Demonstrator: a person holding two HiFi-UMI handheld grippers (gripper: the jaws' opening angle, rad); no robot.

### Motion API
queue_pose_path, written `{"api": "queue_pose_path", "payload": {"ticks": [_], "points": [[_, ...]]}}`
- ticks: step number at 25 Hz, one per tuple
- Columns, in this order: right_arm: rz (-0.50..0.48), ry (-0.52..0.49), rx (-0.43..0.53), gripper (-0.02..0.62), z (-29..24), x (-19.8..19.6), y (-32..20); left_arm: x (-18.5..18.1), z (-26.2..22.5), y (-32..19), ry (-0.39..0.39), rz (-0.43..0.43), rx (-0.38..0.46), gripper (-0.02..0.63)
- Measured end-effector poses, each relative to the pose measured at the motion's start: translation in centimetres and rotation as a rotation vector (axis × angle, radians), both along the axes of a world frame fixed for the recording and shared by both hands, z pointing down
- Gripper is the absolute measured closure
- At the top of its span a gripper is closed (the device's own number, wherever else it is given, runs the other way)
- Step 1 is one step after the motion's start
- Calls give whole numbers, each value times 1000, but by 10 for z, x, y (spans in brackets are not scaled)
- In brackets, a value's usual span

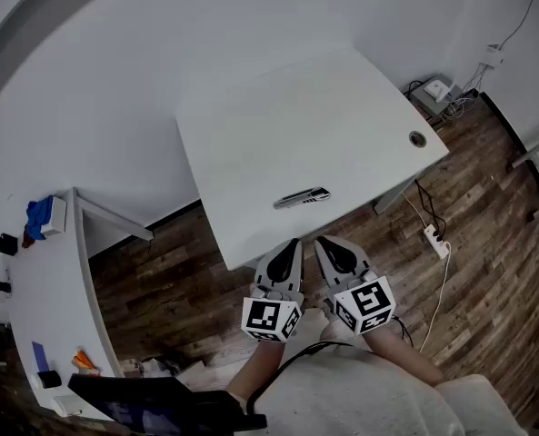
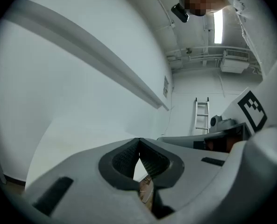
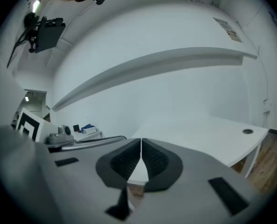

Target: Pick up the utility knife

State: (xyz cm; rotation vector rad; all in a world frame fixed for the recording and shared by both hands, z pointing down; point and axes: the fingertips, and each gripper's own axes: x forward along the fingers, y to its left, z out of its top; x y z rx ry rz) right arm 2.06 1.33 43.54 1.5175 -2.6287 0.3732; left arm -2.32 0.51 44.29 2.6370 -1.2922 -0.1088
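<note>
Head view: one utility knife [image 1: 302, 197], one table [image 1: 324, 125], left gripper [image 1: 293, 244], right gripper [image 1: 323, 242].

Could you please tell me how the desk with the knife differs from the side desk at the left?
The front desk holds only the knife; the side desk carries several small items, a blue one among them. The front desk has a round cable hole near one corner; none shows on the side desk. Both have white tops.
</note>
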Motion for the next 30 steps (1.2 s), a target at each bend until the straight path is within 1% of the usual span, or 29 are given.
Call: {"api": "queue_pose_path", "payload": {"ticks": [5, 9, 14, 20, 23, 27, 30], "points": [[-67, 23, -17, 586, 11, -17, -22, -12, 7, -26, 32, -9, -24, 600], [-96, 37, -54, 586, 23, -21, -31, -18, 15, -35, 28, -23, -42, 600], [-160, 45, -103, 586, 35, -28, -46, -26, 33, -47, 79, -84, -104, 600], [-243, 130, -109, 581, 53, -32, -68, -29, 50, -58, 81, -129, -132, 600], [-285, 160, -122, 532, 65, -32, -79, -29, 60, -65, 86, -153, -139, 600], [-328, 191, -136, 503, 78, -27, -93, -22, 72, -75, 98, -171, -153, 600], [-376, 239, -132, 470, 87, -24, -101, -17, 76, -79, 95, -175, -148, 600]]}}
